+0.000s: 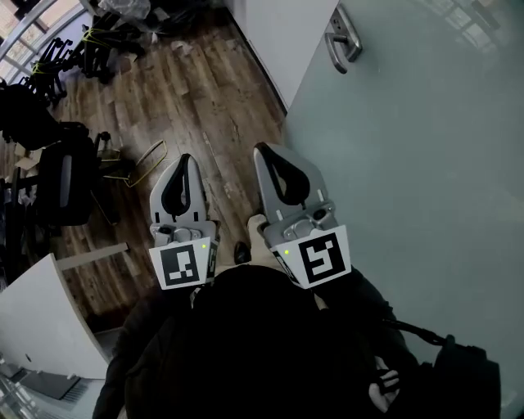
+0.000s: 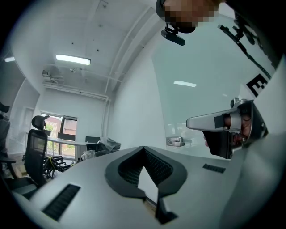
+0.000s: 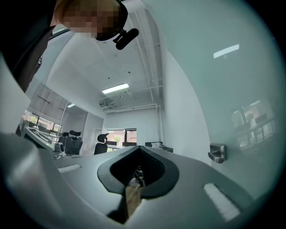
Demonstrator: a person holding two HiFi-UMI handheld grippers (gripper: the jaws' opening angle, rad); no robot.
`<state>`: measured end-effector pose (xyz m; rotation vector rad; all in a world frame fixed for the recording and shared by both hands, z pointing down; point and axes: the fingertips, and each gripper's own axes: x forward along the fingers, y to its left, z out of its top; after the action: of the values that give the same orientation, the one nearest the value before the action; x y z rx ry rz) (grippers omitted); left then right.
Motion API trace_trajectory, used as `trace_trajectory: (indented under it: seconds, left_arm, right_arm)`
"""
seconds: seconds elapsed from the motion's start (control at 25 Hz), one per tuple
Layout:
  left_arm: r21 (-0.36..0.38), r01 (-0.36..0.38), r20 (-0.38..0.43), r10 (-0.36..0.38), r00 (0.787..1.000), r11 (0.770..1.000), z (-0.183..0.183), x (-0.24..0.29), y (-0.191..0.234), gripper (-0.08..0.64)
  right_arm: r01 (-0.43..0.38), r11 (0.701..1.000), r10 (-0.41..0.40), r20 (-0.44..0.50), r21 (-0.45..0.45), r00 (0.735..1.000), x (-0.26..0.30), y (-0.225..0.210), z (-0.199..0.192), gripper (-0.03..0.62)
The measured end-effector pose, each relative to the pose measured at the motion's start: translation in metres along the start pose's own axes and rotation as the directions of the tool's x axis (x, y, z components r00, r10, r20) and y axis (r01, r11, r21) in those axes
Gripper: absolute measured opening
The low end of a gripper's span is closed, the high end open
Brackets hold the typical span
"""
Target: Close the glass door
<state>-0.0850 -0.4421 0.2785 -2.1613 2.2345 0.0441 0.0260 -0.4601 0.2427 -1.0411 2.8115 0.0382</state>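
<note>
**Plank floor, frosted door at right, both jaws together**

Dark wood floor [image 1: 213, 106] runs ahead. The glass door [image 1: 426, 164], frosted and pale green, fills the right side of the head view. Its metal handle [image 1: 344, 39] sits near the door's leading edge, well ahead of both grippers. A white wall panel [image 1: 278, 41] stands just past that edge.

The left gripper [image 1: 184, 164] and right gripper [image 1: 266, 155] are side by side, close to the person's dark jacket [image 1: 246, 344], and point forward. Each gripper's own view shows its jaws meeting at the tips with nothing between them. The right gripper is the nearer one to the door. Neither touches the glass or the handle.

All the clutter lies to the left, away from the door:
- black office chairs [image 1: 57, 176], with more at the far corner
- a brass-coloured wire frame [image 1: 146, 162] on the floor, just left of the left gripper
- a white surface [image 1: 37, 315] at lower left
- loose plastic wrap [image 1: 123, 8] at the far end
</note>
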Motion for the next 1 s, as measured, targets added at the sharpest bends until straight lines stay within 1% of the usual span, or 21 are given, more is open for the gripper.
trace_trajectory:
  seconds: [0.16, 0.28, 0.36, 0.48, 0.56, 0.68, 0.76, 0.84, 0.92, 1.0]
  left_arm:
    - [0.030, 0.065, -0.002, -0.065, 0.998, 0.997, -0.005, 0.075, -0.005, -0.003]
    - [0.006, 0.106, 0.046, -0.106, 0.993, 0.994, -0.002, 0.138, -0.022, -0.004]
    - [0.004, 0.141, 0.071, -0.141, 0.987, 0.990, -0.006, 0.176, -0.039, -0.004]
    - [0.002, 0.181, 0.033, -0.181, 0.983, 0.984, -0.016, 0.217, -0.054, -0.003]
    - [-0.008, 0.215, 0.030, -0.214, 0.976, 0.977, -0.014, 0.240, -0.060, -0.004]
    - [0.003, 0.292, 0.024, -0.292, 0.956, 0.957, -0.021, 0.273, -0.072, -0.003]
    - [0.010, 0.352, 0.014, -0.352, 0.936, 0.936, -0.029, 0.294, -0.084, -0.004]
    - [0.008, 0.404, 0.016, -0.404, 0.914, 0.915, -0.033, 0.315, -0.096, -0.003]
    - [0.004, 0.443, 0.023, -0.443, 0.896, 0.896, -0.034, 0.336, -0.106, -0.003]
    - [-0.004, 0.473, 0.023, -0.472, 0.881, 0.881, -0.035, 0.352, -0.117, -0.003]
  right_arm:
    - [0.042, 0.999, -0.042, 0.000, -0.001, 0.999, 0.043, -0.052, -0.009, 0.002]
    - [0.069, 0.998, -0.069, 0.000, -0.014, 0.998, 0.070, -0.101, -0.017, 0.002]
    - [0.105, 0.994, -0.105, 0.008, -0.020, 0.994, 0.082, -0.141, -0.021, 0.002]
    - [0.187, 0.982, -0.186, 0.022, -0.021, 0.982, 0.093, -0.187, -0.019, 0.002]
    - [0.238, 0.970, -0.238, 0.023, -0.037, 0.971, 0.098, -0.207, -0.015, 0.002]
    - [0.296, 0.952, -0.295, 0.024, -0.074, 0.955, 0.107, -0.231, -0.011, 0.002]
    - [0.336, 0.937, -0.334, 0.034, -0.099, 0.942, 0.112, -0.249, -0.011, 0.002]
    - [0.387, 0.914, -0.386, 0.035, -0.125, 0.922, 0.115, -0.269, -0.013, 0.002]
    - [0.415, 0.898, -0.419, 0.001, -0.144, 0.908, 0.119, -0.288, -0.024, 0.002]
    - [0.416, 0.898, -0.429, -0.066, -0.143, 0.901, 0.125, -0.303, -0.043, 0.045]
